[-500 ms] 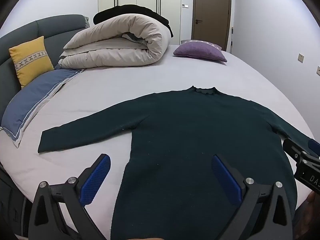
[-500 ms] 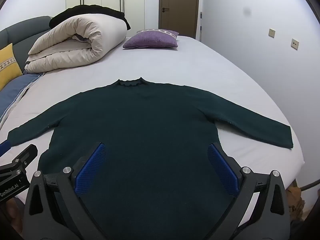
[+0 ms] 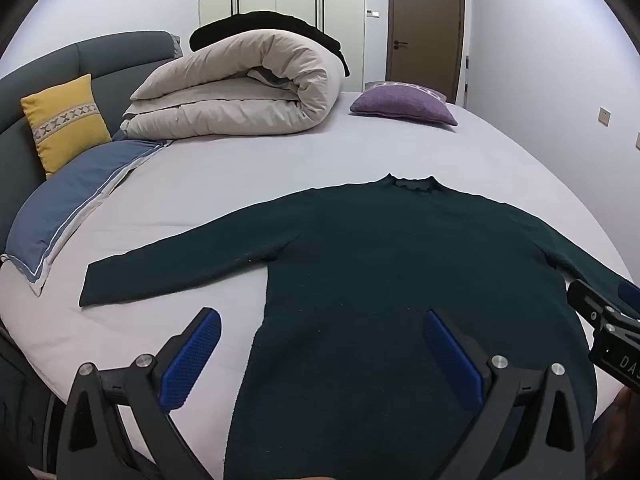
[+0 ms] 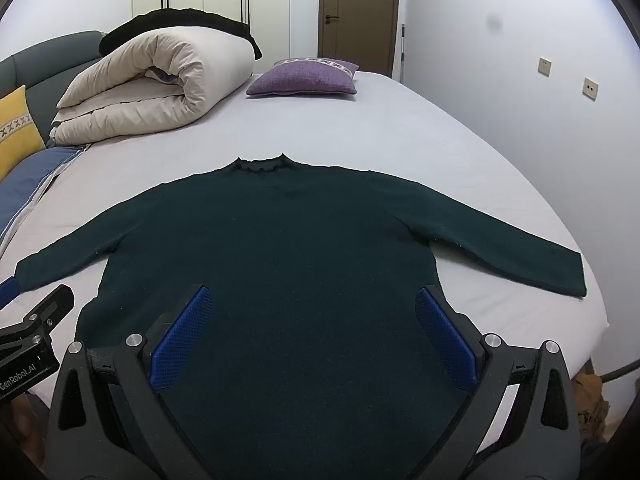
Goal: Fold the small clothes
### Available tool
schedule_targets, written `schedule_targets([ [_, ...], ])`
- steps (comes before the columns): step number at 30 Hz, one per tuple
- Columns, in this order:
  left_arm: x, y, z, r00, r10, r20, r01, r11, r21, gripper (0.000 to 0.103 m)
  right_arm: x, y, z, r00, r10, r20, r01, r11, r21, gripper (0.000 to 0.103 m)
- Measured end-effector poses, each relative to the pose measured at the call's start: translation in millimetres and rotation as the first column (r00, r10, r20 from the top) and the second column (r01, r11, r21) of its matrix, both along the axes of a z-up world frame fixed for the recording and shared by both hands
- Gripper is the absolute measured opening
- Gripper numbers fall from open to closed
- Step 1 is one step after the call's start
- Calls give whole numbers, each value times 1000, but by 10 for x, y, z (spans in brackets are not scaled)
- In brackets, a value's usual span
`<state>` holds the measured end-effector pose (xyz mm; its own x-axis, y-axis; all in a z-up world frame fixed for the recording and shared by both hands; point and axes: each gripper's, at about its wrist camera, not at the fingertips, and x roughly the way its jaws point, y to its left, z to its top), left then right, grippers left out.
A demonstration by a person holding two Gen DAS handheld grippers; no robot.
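Note:
A dark green long-sleeved sweater (image 3: 400, 264) lies flat and face up on the white bed, sleeves spread to both sides, collar pointing away. It also shows in the right wrist view (image 4: 296, 248). My left gripper (image 3: 320, 336) is open and empty, held above the sweater's lower left edge. My right gripper (image 4: 312, 316) is open and empty, held above the sweater's lower middle. The right gripper's side shows at the right edge of the left wrist view (image 3: 604, 320). The left gripper's side shows at the left edge of the right wrist view (image 4: 36, 328).
A rolled beige duvet (image 3: 236, 92) lies at the head of the bed with a black garment on top. A purple cushion (image 3: 404, 104), a yellow cushion (image 3: 66, 120) and a blue pillow (image 3: 76, 196) sit nearby. A wall (image 4: 540, 100) runs along the bed's right side.

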<state>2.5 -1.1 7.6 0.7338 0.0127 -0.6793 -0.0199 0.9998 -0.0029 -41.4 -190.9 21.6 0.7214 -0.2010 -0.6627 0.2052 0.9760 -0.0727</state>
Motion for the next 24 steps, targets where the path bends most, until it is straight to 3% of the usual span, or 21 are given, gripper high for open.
schedule_targets([
  [24,-62,67,-31,1000,2,3,-2,1000,2,103,10,43,-39,1000,-1,-1,1,1000,3,103],
])
